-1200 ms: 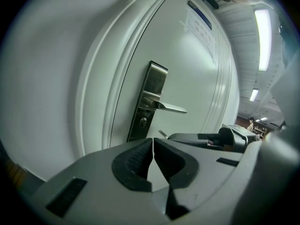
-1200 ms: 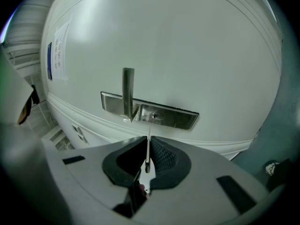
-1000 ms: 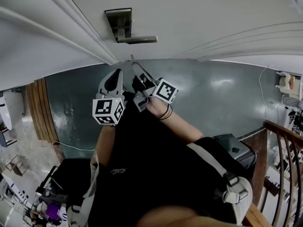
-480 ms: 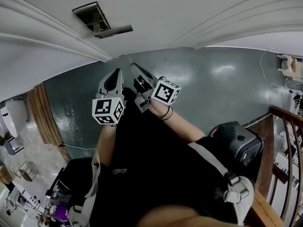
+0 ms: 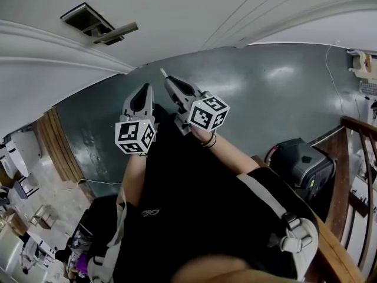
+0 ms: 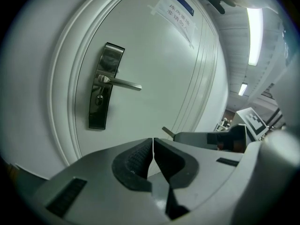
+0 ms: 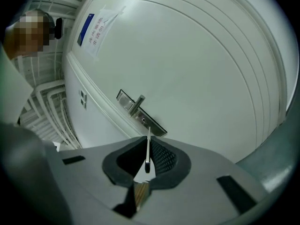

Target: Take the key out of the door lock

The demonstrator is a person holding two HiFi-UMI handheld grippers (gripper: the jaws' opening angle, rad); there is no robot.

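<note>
The fingers (image 7: 161, 157) of the right gripper (image 7: 148, 138) are pinching the key (image 7: 148, 150), holding it near, clear of the lock (image 7: 143, 120) on the far door (image 7: 201, 69). The left gripper (image 6: 153, 143), alongside, is keeping its fingers together, empty.

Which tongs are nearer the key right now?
Right. The right tongs are shut on the key, its blade poking out ahead; the left tongs are shut empty alongside, not touching it.

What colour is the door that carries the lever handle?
White: the panelled white door shows best in the left gripper view.
</note>
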